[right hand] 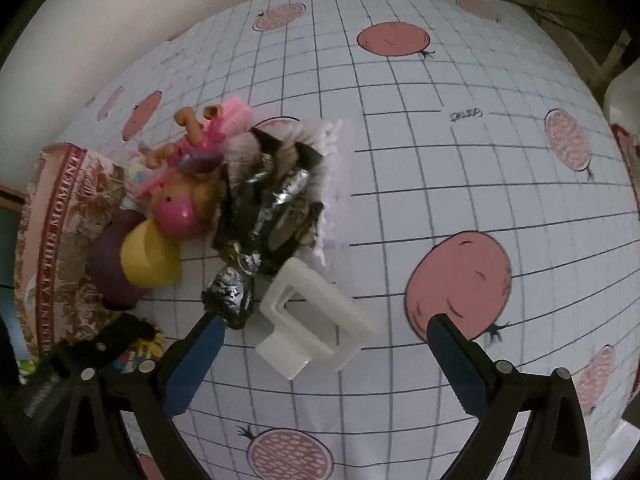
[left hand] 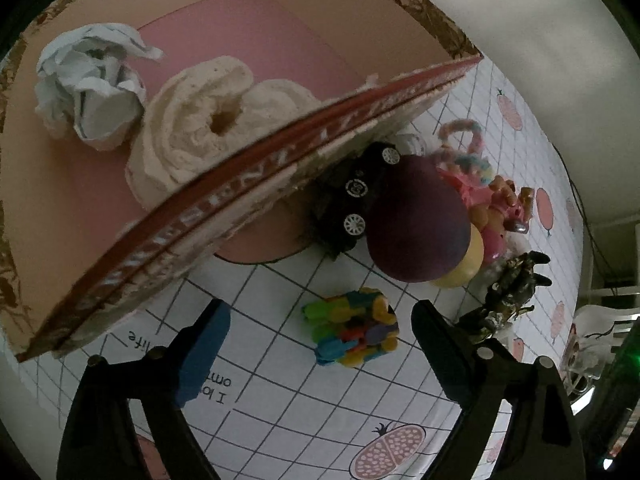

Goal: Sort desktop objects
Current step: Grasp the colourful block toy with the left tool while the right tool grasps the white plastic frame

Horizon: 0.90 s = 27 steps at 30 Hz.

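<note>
In the left wrist view a small toy of many coloured interlocked pieces (left hand: 350, 328) lies on the checked tablecloth. My left gripper (left hand: 320, 346) points down over it, open, with the toy between its fingertips and neither pad pressing it. In the right wrist view a white plastic rectangular frame (right hand: 316, 320) lies on the cloth. My right gripper (right hand: 326, 356) stands open around it, with gaps on both sides. A dark crumpled foil wrapper (right hand: 264, 216) lies just beyond the blue left fingertip (right hand: 200, 356).
A box with a pink floor (left hand: 248, 40) and a red lettered rim holds crumpled paper (left hand: 88, 84) and a rolled white towel (left hand: 200, 128). Beside it are piled a black toy car (left hand: 360, 196), a purple and yellow egg (left hand: 420, 224) and a pink doll (right hand: 180, 200).
</note>
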Motion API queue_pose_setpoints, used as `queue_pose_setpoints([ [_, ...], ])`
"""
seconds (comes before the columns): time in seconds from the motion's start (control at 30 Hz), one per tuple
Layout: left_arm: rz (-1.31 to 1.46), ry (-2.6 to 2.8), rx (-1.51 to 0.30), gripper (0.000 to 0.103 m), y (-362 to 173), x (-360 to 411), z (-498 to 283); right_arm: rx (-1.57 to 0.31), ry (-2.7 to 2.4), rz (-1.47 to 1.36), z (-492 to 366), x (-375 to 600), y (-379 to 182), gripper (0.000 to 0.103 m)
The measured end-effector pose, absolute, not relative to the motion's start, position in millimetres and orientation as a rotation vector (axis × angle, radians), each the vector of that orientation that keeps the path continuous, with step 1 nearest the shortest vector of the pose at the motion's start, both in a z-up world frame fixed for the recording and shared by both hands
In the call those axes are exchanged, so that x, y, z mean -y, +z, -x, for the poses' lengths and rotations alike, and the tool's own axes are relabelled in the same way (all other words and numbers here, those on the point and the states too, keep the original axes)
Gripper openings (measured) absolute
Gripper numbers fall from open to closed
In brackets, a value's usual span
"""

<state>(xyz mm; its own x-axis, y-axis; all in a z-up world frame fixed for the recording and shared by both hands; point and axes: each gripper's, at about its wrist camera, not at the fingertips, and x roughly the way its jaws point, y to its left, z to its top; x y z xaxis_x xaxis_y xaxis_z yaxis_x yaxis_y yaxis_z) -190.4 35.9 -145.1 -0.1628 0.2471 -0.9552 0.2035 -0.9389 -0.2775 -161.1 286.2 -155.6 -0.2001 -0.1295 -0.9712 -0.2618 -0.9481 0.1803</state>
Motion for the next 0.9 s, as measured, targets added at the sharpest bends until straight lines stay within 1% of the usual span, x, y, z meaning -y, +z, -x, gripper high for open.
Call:
queue_pose_setpoints([
  [0.1, 2.016, 2.31, 0.513, 0.088, -146, -39, 188, -0.47, 2.323, 1.938, 160, -284, -156, 0.101],
  [0.17, 2.006, 2.327, 0.477, 0.088, -144, -42, 186, -0.486, 2.329, 1.947, 161, -281, -154, 0.094],
  [0.2, 2.006, 2.334, 0.456, 0.088, -144, -44, 185, -0.49, 2.331, 1.954, 162, -282, -155, 0.093],
  [0.3, 1.991, 2.349, 0.397, 0.08, -141, -49, 183, -0.475, 2.333, 1.965, 161, -281, -154, 0.091],
  [0.4, 1.987, 2.352, 0.357, 0.074, -138, -51, 181, -0.475, 2.326, 1.981, 161, -275, -158, 0.086],
  [0.43, 1.984, 2.354, 0.35, 0.071, -137, -51, 181, -0.463, 2.319, 1.99, 161, -274, -159, 0.084],
  [0.53, 1.979, 2.36, 0.323, 0.063, -139, -45, 177, -0.403, 2.314, 1.994, 161, -270, -159, 0.083],
  [0.6, 1.969, 2.344, 0.327, 0.061, -138, -41, 176, -0.365, 2.311, 1.997, 161, -266, -159, 0.083],
  [0.7, 1.962, 2.325, 0.312, 0.058, -136, -39, 175, -0.281, 2.298, 1.992, 160, -262, -157, 0.075],
  [0.77, 1.958, 2.332, 0.287, 0.056, -136, -38, 173, -0.251, 2.29, 1.985, 159, -261, -156, 0.066],
  [0.9, 1.952, 2.322, 0.3, 0.047, -135, -33, 170, -0.251, 2.281, 1.968, 154, -268, -153, 0.059],
])
